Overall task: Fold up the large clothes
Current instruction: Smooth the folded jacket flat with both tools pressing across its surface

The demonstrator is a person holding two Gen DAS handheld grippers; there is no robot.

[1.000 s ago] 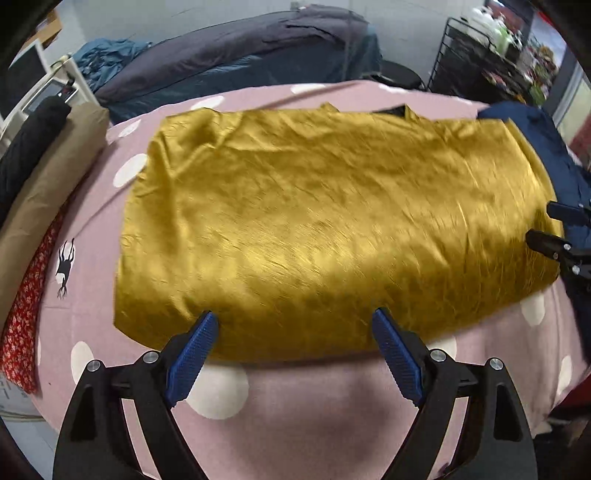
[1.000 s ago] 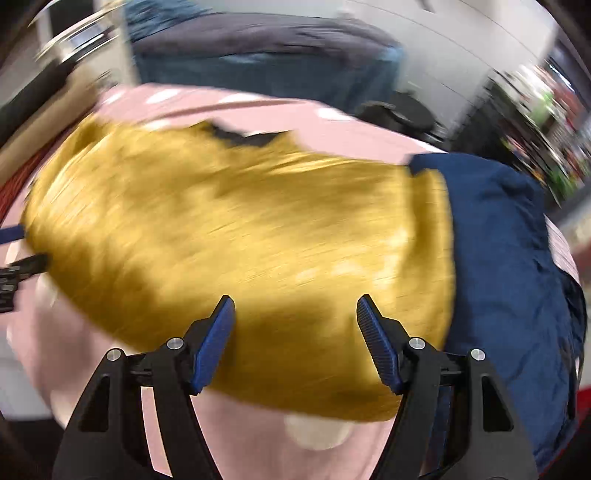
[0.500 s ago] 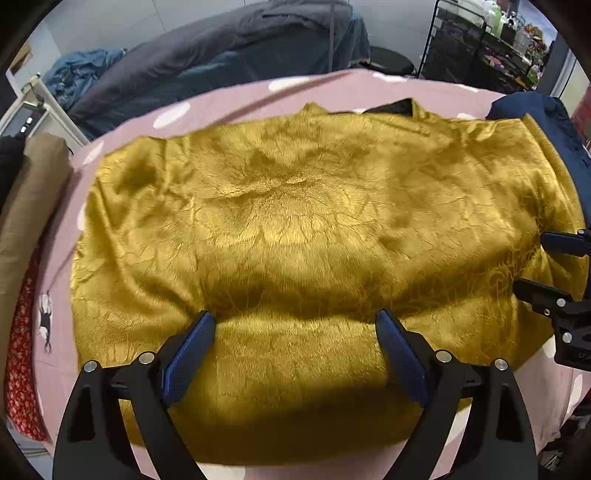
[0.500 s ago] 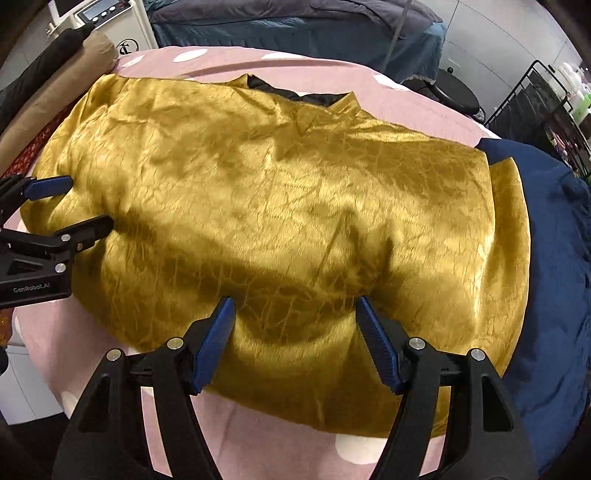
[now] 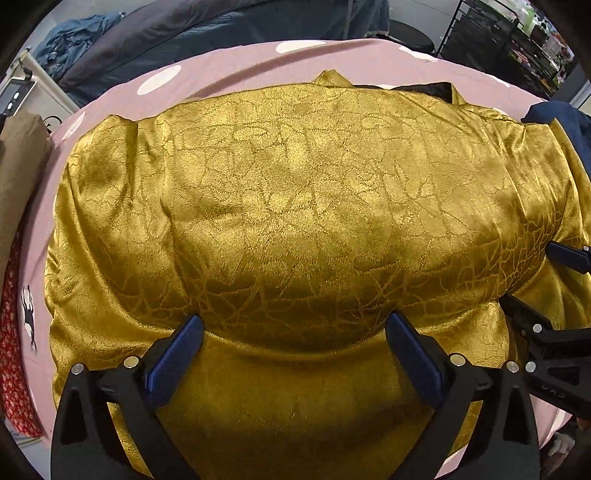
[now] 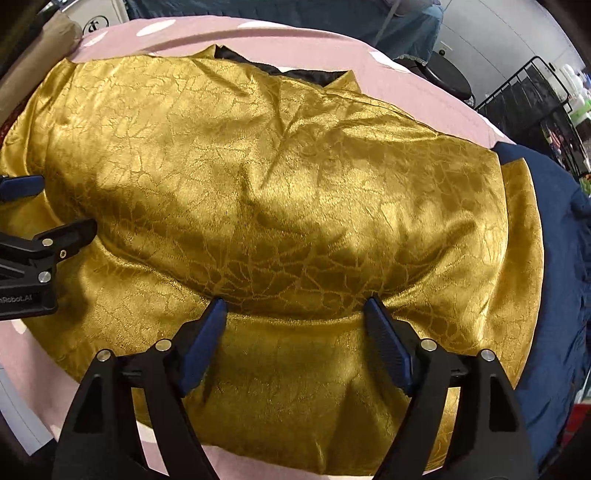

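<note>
A large gold satin garment (image 5: 295,206) with a crackle pattern lies spread on a pink table cover with white dots (image 5: 236,62); it also fills the right wrist view (image 6: 280,192). Its black-lined collar (image 6: 295,74) points to the far side. My left gripper (image 5: 293,332) is open, low over the garment's near part, its jaws wide apart with cloth between them. My right gripper (image 6: 295,310) is open in the same way further right. Each gripper shows at the edge of the other's view.
A dark blue garment (image 6: 554,258) lies under the gold one's right edge. Folded brown and red cloth (image 5: 18,177) is stacked at the left. A dark covered heap (image 5: 207,26) and a black wire rack (image 5: 498,33) stand beyond the table.
Both grippers have moved forward from the garment's near edge to over its near part, and closer to the cloth. Both stay open.
</note>
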